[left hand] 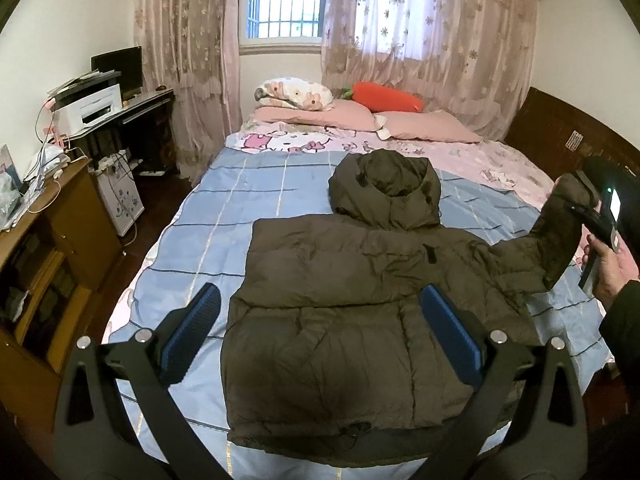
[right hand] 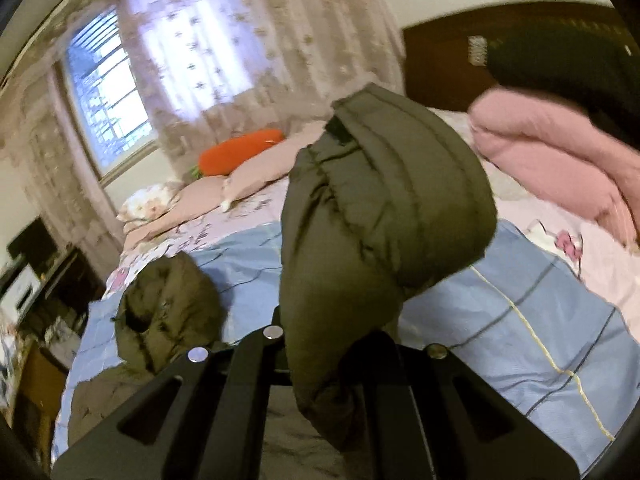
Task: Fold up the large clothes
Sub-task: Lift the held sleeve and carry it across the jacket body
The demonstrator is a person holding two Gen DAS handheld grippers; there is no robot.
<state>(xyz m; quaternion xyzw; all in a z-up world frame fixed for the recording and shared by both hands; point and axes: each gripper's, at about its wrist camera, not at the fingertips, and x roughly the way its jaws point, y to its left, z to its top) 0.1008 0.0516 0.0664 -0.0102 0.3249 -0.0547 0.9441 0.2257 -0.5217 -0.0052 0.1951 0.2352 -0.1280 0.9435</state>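
Observation:
A dark olive puffer jacket (left hand: 344, 328) lies flat on the bed (left hand: 208, 216), hood (left hand: 386, 184) toward the pillows. Its left sleeve is folded in over the body. My left gripper (left hand: 320, 320) is open and empty, hovering above the jacket's lower half, its blue pads (left hand: 202, 312) wide apart. My right gripper (left hand: 588, 204) is shut on the cuff of the right sleeve (left hand: 556, 236) and holds it raised off the bed at the right. In the right wrist view the sleeve (right hand: 376, 216) bulges up between the closed fingers, with the hood (right hand: 168, 304) lying to the left.
Pink pillows (left hand: 428, 126), a floral pillow (left hand: 296, 94) and an orange carrot cushion (left hand: 386, 98) lie at the bed's far end. A folded pink quilt (right hand: 560, 156) sits by the dark headboard (left hand: 560, 136). A desk with printer (left hand: 90, 106) and wooden cabinet (left hand: 52, 248) stand left.

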